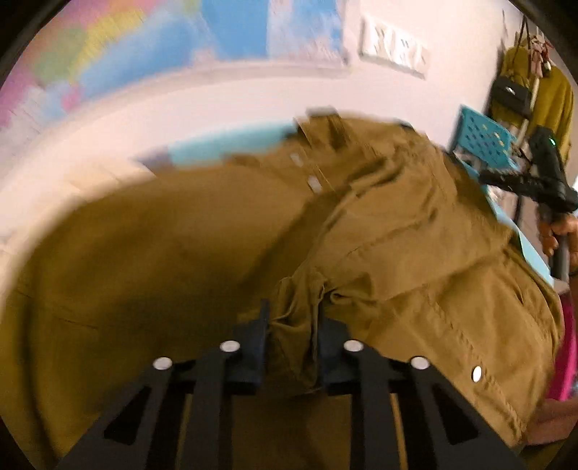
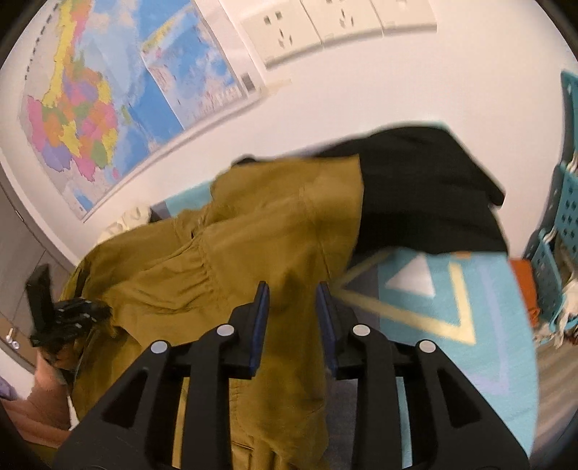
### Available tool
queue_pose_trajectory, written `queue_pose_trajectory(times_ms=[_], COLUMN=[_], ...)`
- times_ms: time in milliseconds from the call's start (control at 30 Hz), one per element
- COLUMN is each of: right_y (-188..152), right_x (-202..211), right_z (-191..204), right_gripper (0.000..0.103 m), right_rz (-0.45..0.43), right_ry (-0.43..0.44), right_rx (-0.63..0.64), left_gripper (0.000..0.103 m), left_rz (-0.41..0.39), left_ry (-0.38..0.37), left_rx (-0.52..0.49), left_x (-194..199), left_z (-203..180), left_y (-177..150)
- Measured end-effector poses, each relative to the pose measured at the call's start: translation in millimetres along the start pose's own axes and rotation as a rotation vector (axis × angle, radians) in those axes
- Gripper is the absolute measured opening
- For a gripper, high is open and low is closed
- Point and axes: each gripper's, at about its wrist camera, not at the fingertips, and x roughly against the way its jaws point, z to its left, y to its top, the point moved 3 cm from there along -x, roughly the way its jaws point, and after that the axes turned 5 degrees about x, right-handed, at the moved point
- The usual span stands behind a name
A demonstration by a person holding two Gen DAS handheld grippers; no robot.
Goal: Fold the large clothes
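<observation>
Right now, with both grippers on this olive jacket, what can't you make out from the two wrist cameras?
- Left wrist view: motion blur smears the wall map and the sockets.
- Left gripper: a bunched fold of the olive jacket covers its fingertips.
- Right gripper: the jacket fills the gap, so a firm pinch cannot be confirmed.
- Right wrist view: the black garment is partly under the jacket; its type is unclear.
- The rug is mostly covered.

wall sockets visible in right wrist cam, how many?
3, in a row at the top of the view: left socket, middle socket, right socket, which is cut by the frame edge; more may lie beyond.
</observation>
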Motion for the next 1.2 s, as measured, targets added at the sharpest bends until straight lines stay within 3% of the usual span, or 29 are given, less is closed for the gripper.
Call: queue_pose_trajectory(times_ms=[100, 133, 167, 200, 300, 333, 400, 500, 600, 800, 900, 1000, 1200], right_y=[14.3, 16.5, 20.1, 21.8, 22.1, 20.9, 15.5, 5.3, 5.0, 16.9, 11.9, 2.6, 5.4], right_x=[7.2, 6.4, -0.1, -6.5, -43.0, -56.1, -87.9, -129.6, -137.5, -114.7, -122.3, -147.3, -138.4], right_z=[19.2, 26.7, 42.2, 50.7, 78.7, 84.0, 91.9, 85.6, 79.1, 98.7, 113.1, 116.6, 130.4], right_gripper=[0.027, 0.028, 0.028, 0.031, 0.04, 0.041, 0.041, 0.04, 0.04, 0.043, 0.044, 0.045, 0.047], right_rz=[-0.052, -0.057, -0.053, -0.044, 0.026, 0.05, 0.117, 0.223, 0.243, 0.163, 0.186, 0.251, 0.221], right_ry=[0.029, 0.053, 0.07, 0.067, 0.094, 0.088, 0.07, -0.018, -0.015, 0.064, 0.084, 0.056, 0.063], right_rx=[0.051, 0.071, 0.119, 0.147, 0.221, 0.239, 0.274, 0.288, 0.256, 0.262, 0.299, 0.306, 0.309], left_gripper=[0.02, 0.024, 0.039, 0.054, 0.057, 0.057, 0.06, 0.071, 0.079, 0.078, 0.063, 0.056, 0.06], left_rz=[-0.153, -0.17, -0.175, -0.167, -0.031, 0.01, 0.041, 0.041, -0.015, 0.04, 0.074, 0.072, 0.049], left_ry=[0.098, 0.124, 0.146, 0.157, 0.151, 0.184, 0.213, 0.153, 0.057, 0.065, 0.124, 0.19, 0.183], left_rx=[-0.027, -0.049, -0.081, -0.104, -0.089, -0.074, -0.061, 0.005, 0.063, 0.091, 0.095, 0.09, 0.103], left_x=[40.6, 45.0, 44.9, 41.4, 4.8, -8.8, -20.1, -16.5, 5.6, -13.9, -33.2, -43.9, -22.4], left_z=[3.0, 0.9, -2.0, -4.1, 0.4, 5.3, 11.8, 23.3, 36.7, 37.1, 35.1, 36.8, 40.0], left_y=[22.3, 24.5, 24.5, 23.0, 11.5, 5.4, -0.5, -2.3, -1.2, -3.0, -7.0, -4.4, -7.0])
